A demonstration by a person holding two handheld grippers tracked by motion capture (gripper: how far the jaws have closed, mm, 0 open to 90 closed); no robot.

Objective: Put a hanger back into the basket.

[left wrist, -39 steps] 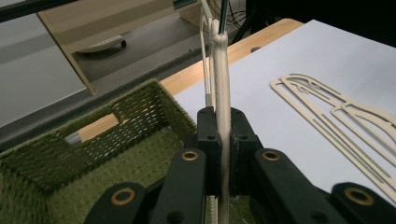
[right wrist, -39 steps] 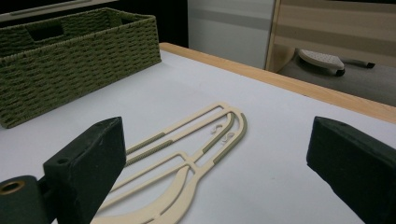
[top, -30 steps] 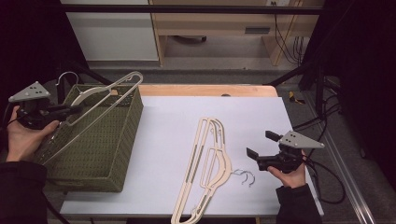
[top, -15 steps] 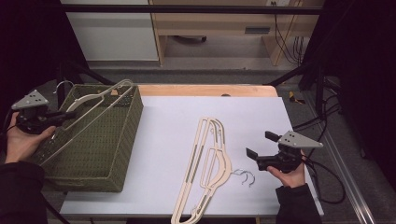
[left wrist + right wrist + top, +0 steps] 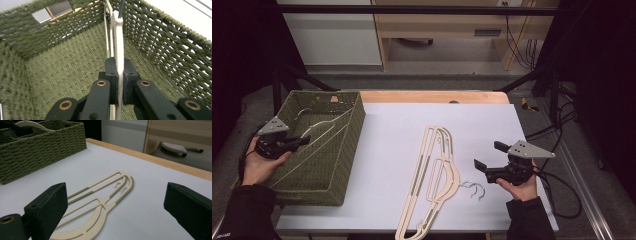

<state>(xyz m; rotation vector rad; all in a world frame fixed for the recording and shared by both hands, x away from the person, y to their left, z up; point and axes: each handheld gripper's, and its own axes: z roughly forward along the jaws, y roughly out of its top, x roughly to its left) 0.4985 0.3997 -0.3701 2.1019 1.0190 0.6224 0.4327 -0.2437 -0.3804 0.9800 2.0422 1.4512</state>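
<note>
A green woven basket (image 5: 337,160) stands on the left of the white table. My left gripper (image 5: 304,141) is shut on a cream hanger (image 5: 319,127) that lies slanted inside the basket. In the left gripper view the pads of the left gripper (image 5: 119,65) clamp the hanger's thin edge (image 5: 118,37) above the basket floor (image 5: 62,72). Two more cream hangers (image 5: 432,175) lie stacked mid-table, their metal hooks (image 5: 474,187) toward the front. My right gripper (image 5: 488,155) hovers open just right of them, with nothing between its jaws. The right gripper view looks past the right gripper (image 5: 116,202) at the stacked hangers (image 5: 105,192).
The table's wooden back edge (image 5: 437,96) runs behind the white surface. Bare tabletop lies between the basket (image 5: 42,150) and the stacked hangers. Cables (image 5: 562,190) trail off the table's right side.
My left gripper has sunk with the hanger, which stood above the basket's rim and now rests down inside the basket. The right gripper has stayed still.
</note>
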